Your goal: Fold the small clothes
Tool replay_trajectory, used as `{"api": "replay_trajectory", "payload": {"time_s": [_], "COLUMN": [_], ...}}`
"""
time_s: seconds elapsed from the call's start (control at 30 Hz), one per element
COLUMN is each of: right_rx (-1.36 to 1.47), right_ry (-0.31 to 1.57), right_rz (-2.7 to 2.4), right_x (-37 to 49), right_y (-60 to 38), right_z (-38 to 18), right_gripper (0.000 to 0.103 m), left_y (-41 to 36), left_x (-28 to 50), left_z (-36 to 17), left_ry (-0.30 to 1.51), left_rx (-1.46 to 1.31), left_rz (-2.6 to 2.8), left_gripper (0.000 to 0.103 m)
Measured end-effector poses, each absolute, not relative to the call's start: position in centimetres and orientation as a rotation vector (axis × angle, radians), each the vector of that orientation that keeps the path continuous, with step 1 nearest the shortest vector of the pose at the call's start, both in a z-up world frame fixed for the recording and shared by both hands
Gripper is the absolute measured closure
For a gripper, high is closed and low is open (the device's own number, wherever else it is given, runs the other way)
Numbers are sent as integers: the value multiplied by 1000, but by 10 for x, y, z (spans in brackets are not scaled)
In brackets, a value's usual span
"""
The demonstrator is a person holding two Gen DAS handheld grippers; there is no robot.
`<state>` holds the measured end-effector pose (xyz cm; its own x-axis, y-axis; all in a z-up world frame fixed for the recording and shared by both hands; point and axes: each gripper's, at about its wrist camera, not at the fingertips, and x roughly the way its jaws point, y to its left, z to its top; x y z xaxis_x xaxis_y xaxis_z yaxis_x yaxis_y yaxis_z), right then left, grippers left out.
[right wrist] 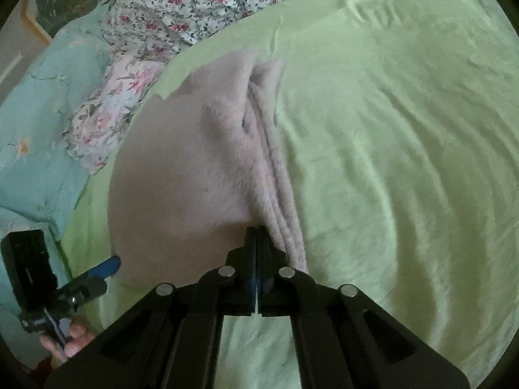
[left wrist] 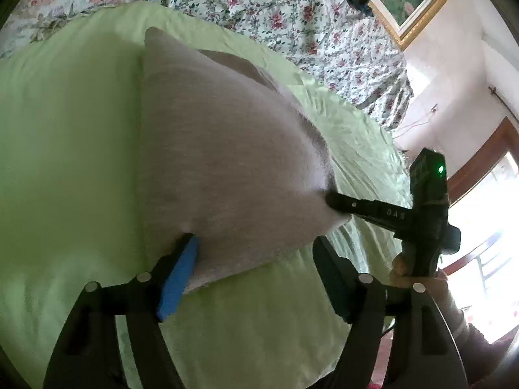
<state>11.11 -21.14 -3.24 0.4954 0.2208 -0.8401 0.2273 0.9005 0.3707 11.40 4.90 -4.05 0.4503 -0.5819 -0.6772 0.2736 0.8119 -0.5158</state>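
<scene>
Right wrist view: right tongs (right wrist: 257, 243) clamped on pink fleece garment (right wrist: 194, 168) edge over green bedsheet (right wrist: 389, 129); left tongs (left wrist: 256, 256) spread wide, gripping nothing.

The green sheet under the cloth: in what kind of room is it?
Most likely a bedroom: the green sheet covers a bed, with a floral quilt behind it and a framed picture on the wall.

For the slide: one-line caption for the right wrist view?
Right gripper shut on the folded pink cloth's edge, on the green sheet.
</scene>
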Motion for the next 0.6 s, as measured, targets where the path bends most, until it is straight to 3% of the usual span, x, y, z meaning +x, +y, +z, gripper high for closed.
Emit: {"api": "replay_trajectory", "payload": {"time_s": [0.6], "right_rx": [448], "right_ry": [1096], "right_rz": [-24], "right_x": [89], "right_y": [-199], "right_z": [-18], "right_gripper": [100], "left_y": [55], "left_x": [87], "left_z": [-30], "left_ry": [1013], "left_rx": [-261], "left_rz": [-475], "left_gripper": [26]}}
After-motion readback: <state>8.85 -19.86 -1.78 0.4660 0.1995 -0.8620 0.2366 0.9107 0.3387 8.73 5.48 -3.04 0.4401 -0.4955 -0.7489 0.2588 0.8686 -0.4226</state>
